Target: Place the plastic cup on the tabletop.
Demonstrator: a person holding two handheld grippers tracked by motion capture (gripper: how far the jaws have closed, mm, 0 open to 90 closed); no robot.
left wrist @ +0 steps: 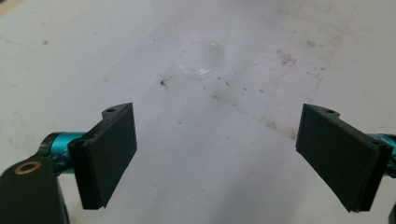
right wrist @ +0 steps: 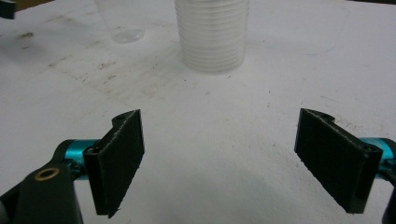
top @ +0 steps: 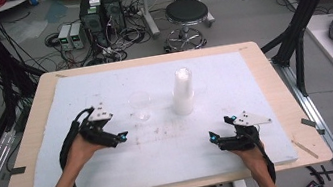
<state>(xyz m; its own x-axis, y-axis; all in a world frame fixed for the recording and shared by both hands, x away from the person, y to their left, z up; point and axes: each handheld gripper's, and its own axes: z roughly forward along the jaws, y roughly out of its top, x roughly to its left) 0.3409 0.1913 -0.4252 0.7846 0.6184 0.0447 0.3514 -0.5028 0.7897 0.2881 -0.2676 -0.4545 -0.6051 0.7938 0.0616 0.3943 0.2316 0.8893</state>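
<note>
High view: left gripper (top: 120, 137) just left of the clear cup (top: 140, 106), jaws spread, nothing between; right gripper (top: 218, 140) below-right of it near the cup stack (top: 183, 91), jaws released.

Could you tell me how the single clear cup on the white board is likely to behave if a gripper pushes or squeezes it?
The clear cup looks thin-walled and empty, so probably light and easily tipped or slid. Its walls would likely flex under hard squeezing.
</note>
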